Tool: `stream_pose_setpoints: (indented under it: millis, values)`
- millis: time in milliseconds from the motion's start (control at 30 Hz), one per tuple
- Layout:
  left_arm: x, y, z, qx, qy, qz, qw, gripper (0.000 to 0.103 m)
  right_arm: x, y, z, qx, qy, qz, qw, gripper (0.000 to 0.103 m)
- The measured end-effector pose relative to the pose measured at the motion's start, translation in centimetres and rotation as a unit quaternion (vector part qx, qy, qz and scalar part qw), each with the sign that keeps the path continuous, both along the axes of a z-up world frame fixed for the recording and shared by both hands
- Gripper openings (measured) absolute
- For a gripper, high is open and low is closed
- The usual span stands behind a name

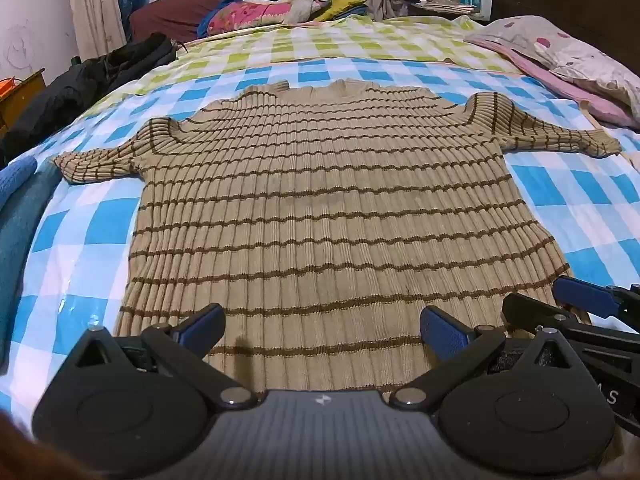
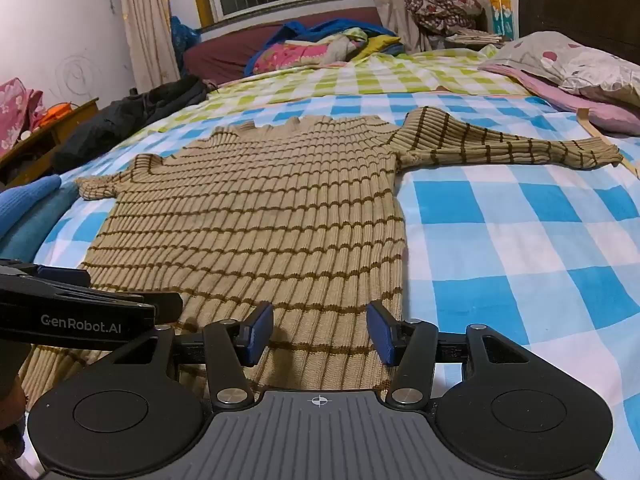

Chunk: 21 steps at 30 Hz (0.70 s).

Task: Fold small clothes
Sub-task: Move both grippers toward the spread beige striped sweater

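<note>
Checkered bedsheet (image 1: pixel 560 184): striped sweater (image 1: pixel 320 200) flat, sleeves spread.

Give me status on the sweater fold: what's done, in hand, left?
Done: the striped sweater lies spread flat on the checked bedsheet, both sleeves out to the sides.
In hand: nothing gripped. The left gripper and right gripper are both open over the near hem.
Left: every fold. No sleeve is turned in and the body is not doubled over.
</note>
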<state>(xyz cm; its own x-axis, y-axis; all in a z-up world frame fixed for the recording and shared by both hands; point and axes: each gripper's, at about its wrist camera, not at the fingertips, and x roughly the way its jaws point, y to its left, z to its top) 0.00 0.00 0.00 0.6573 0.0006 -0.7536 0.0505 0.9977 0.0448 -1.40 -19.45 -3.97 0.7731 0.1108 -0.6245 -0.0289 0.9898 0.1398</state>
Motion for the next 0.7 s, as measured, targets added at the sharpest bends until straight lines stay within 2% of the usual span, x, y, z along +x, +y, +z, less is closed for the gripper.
stream_pose_setpoints:
  millis: [700]
  values:
    - [-0.6, 0.2, -1.4, 0.007, 0.006, -0.004, 1.0, 0.103, 0.1, -0.1, -0.1, -0.007, 0.001, -0.006, 1.0, 0.052]
